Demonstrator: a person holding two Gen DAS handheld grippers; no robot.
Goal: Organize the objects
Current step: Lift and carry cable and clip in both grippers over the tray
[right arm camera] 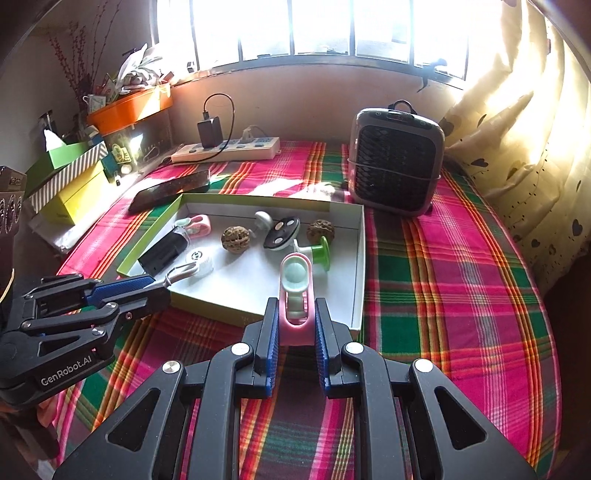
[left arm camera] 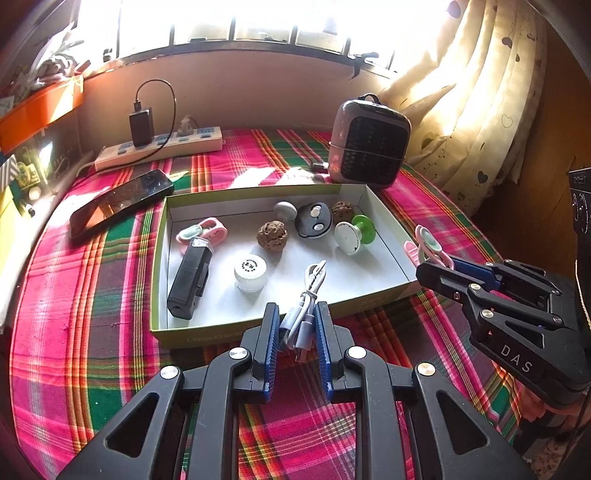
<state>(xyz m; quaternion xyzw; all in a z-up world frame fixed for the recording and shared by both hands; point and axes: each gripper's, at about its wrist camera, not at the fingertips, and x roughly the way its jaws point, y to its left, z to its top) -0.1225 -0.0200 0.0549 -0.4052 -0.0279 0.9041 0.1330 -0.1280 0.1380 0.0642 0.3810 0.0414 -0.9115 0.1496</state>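
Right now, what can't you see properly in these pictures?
- Left wrist view: the white cable's lower end hides between the left gripper's fingers.
- Right wrist view: the pink clip's bottom end hides between the right gripper's fingers.
- Both views: outside the window is washed out by glare.
- The white cap's print is too small.

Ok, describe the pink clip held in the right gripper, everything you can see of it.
The pink clip is a long, loop-shaped frame of glossy pink plastic, with a pale mint round disc near its far end and a whitish stem in the slot below. The right gripper is shut on its near end, the blue pads pressing both sides. It points away from the camera, lifted over the near edge of the open box; whether it touches the box cannot be told.
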